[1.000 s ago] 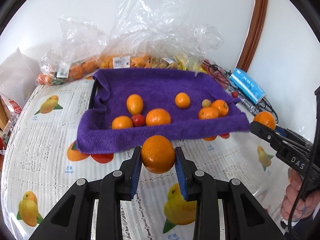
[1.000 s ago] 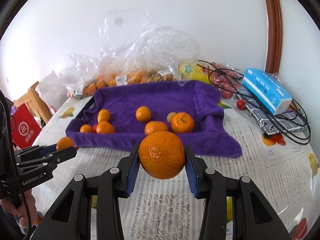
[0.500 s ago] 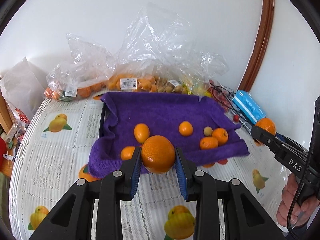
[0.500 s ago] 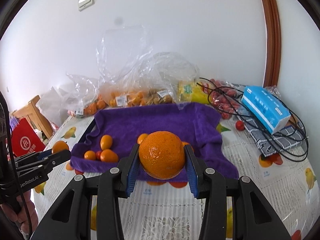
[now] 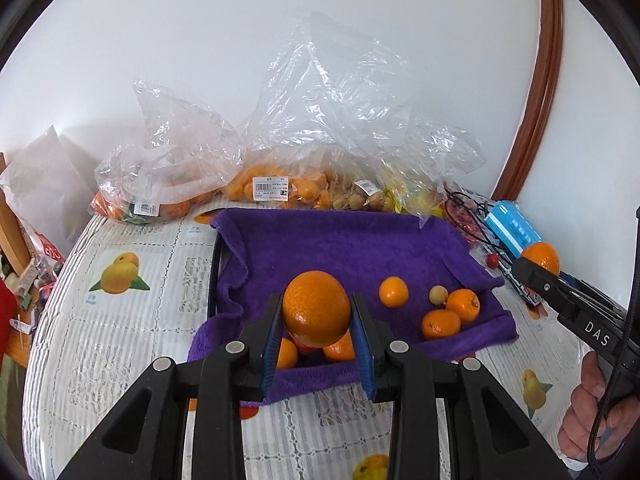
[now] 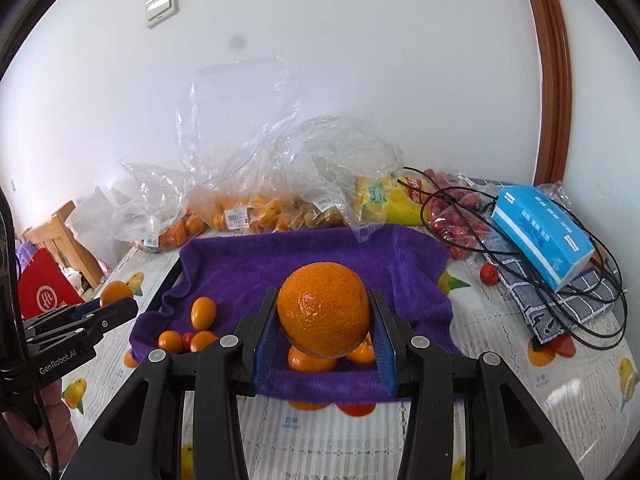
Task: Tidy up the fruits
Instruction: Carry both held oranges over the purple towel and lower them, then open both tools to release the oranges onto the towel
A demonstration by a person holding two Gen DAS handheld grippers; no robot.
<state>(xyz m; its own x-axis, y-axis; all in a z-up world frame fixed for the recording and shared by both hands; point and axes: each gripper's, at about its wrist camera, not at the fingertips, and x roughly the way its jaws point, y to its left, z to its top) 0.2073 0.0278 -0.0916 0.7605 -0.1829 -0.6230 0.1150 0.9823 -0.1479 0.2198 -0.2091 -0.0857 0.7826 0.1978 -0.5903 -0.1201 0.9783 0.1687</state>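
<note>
My left gripper (image 5: 317,338) is shut on an orange (image 5: 316,307) and holds it above the near edge of a purple towel (image 5: 344,252) laid over a tray. My right gripper (image 6: 325,336) is shut on a larger orange (image 6: 323,315), also held above the towel's near edge (image 6: 312,256). Several small oranges (image 5: 451,315), a kumquat (image 6: 203,311) and a red cherry tomato (image 6: 187,339) lie on the towel. Each gripper shows in the other's view, the right one (image 5: 532,268) at right, the left one (image 6: 116,300) at left.
Clear plastic bags of fruit (image 5: 276,188) line the wall behind the towel. A blue tissue pack (image 6: 540,232), black cables (image 6: 580,300) and a checked cloth lie at right. A loose cherry tomato (image 6: 489,274) sits on the fruit-print tablecloth (image 5: 120,320). A wooden chair (image 6: 60,236) stands at left.
Both grippers have risen with their oranges still held, so the towel and the table now look lower and farther away. The fruit on the towel has not moved.
</note>
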